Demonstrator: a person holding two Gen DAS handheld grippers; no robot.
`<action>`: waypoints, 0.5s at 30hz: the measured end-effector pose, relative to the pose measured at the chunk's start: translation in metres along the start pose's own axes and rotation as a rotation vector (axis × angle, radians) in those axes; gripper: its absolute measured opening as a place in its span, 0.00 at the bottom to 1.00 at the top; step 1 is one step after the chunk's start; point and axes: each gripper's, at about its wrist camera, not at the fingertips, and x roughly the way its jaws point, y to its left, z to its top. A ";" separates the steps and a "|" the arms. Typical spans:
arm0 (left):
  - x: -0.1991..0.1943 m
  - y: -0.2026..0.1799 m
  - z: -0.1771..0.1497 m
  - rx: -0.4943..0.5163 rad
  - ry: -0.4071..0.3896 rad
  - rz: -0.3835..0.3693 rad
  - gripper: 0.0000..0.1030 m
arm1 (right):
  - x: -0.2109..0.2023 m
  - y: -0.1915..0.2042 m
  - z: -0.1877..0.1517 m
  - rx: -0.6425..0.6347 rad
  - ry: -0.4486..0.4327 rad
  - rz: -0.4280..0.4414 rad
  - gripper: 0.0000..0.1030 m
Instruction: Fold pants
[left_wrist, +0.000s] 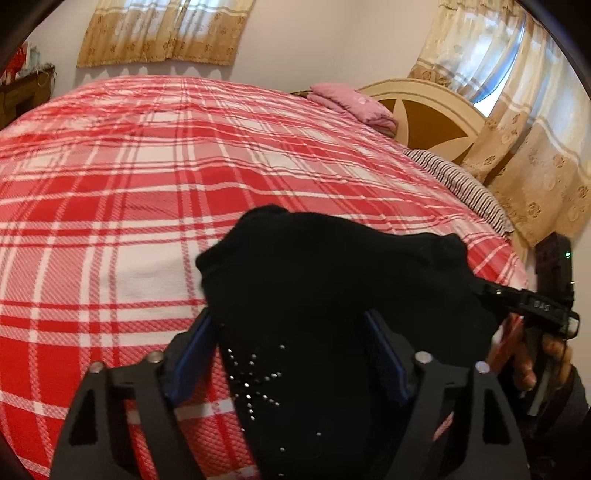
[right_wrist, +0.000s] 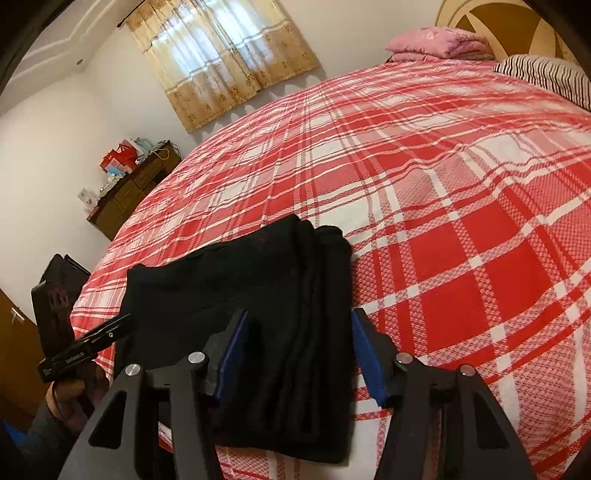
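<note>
- Pants (right_wrist: 258, 295), black, folded into a bundle on the plaid bed (right_wrist: 461, 221), at 6 o'clock of it.
- Left gripper (left_wrist: 291, 354) spread, straddling the cloth.
- Right gripper (right_wrist: 299, 354) spread too, pants between, not pinched.

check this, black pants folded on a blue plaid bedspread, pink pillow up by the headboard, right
Not quite: the bedspread is red and white plaid, not blue, as the right wrist view shows. The rest holds: the black pants lie folded on it, and the pink pillow sits by the headboard.
</note>
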 end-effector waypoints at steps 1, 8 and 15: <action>-0.001 0.001 -0.001 -0.007 0.001 -0.008 0.76 | 0.001 0.000 0.000 -0.001 0.005 0.001 0.54; -0.004 0.003 -0.003 -0.015 0.009 -0.036 0.41 | -0.001 -0.001 0.000 0.016 0.009 0.063 0.30; -0.018 0.007 0.000 -0.025 -0.020 -0.090 0.14 | -0.025 0.031 0.006 -0.068 -0.069 0.106 0.26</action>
